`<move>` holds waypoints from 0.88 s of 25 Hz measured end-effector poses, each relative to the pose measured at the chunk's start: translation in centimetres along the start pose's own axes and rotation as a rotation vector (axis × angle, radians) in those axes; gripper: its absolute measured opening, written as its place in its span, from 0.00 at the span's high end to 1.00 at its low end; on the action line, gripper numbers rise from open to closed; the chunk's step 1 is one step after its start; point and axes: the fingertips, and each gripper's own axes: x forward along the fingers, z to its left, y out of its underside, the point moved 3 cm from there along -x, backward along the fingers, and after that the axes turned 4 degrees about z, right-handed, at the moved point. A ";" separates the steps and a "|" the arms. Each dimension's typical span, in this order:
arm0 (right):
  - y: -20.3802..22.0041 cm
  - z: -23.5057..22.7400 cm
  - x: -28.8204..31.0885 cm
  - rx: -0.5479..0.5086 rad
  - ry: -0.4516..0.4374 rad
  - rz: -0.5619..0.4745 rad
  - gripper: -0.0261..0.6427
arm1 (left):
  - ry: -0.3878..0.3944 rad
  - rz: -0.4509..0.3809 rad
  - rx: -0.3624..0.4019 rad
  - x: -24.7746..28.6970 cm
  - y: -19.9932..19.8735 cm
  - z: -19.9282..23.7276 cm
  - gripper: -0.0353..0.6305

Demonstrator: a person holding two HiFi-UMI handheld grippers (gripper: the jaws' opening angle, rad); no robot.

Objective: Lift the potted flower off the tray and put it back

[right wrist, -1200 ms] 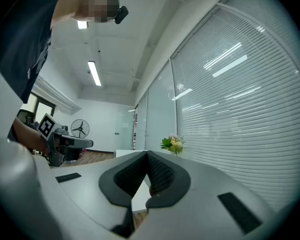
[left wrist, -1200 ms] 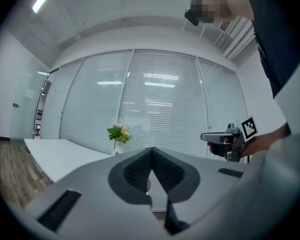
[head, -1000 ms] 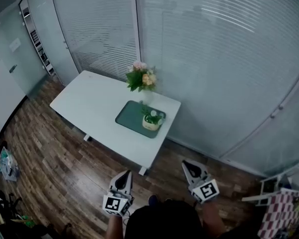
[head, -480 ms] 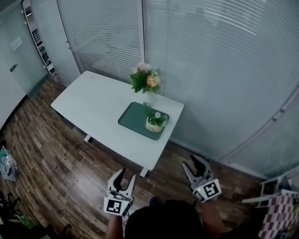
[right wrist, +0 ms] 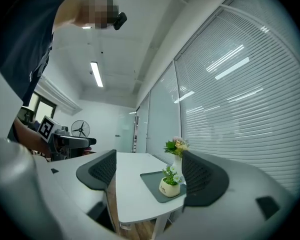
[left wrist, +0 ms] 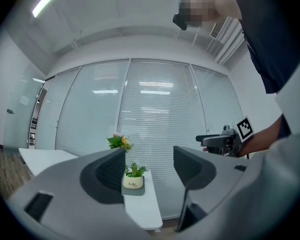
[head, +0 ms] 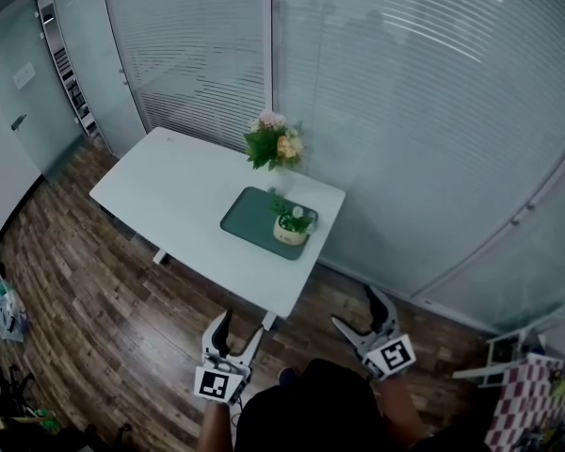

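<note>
Potted flower (head: 292,226): small cream pot w/ green leaves & a white bloom, upright on the dark green tray (head: 248,217), at the tray's end nearest the glass wall (head: 424,111). Tray lies flat on the white table (head: 179,191), towards the table's far end. Just beyond the tray, also on the table: pale vase w/ bouquet (head: 275,149), pink, orange & green, not touching the pot.

Table stands on wood floor (head: 85,281), alongside the glass wall w/ blinds behind it. Shelving (head: 64,64) at far left, by another glass partition.

Both grippers well apart from the table, held low in front of the person, pointing towards it. Left gripper (head: 239,326): jaws opening, already wide, nothing btwn the pads; in the left gripper view the pot & tray only show far off through the gap. Right gripper (head: 356,309): same, jaws opening & spread wide, nothing held; pot seen at a distance btwn them in the right gripper view. Each gripper view also catches the other gripper w/ its marker cube off to the side, & a fan (right wrist: 81,129) in the bkgd
</note>
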 end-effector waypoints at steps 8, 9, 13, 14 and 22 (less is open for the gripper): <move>0.3 -0.1 -1.1 0.019 0.013 0.015 0.39 | 0.049 0.012 -0.022 0.6 0.6 0.1 0.53; 0.4 -0.2 -1.2 0.028 0.010 0.015 0.39 | 0.059 0.023 -0.022 0.9 0.9 0.0 0.53; 1.7 -0.9 -0.9 0.025 0.009 0.049 0.38 | 0.077 0.047 -0.027 1.7 1.4 0.2 0.53; 1.8 -1.1 -0.6 0.019 0.008 0.055 0.38 | 0.075 0.043 -0.031 1.9 1.3 0.4 0.53; 1.9 -2.6 1.3 -0.006 0.004 0.065 0.38 | 0.080 0.044 -0.034 3.7 1.0 1.7 0.53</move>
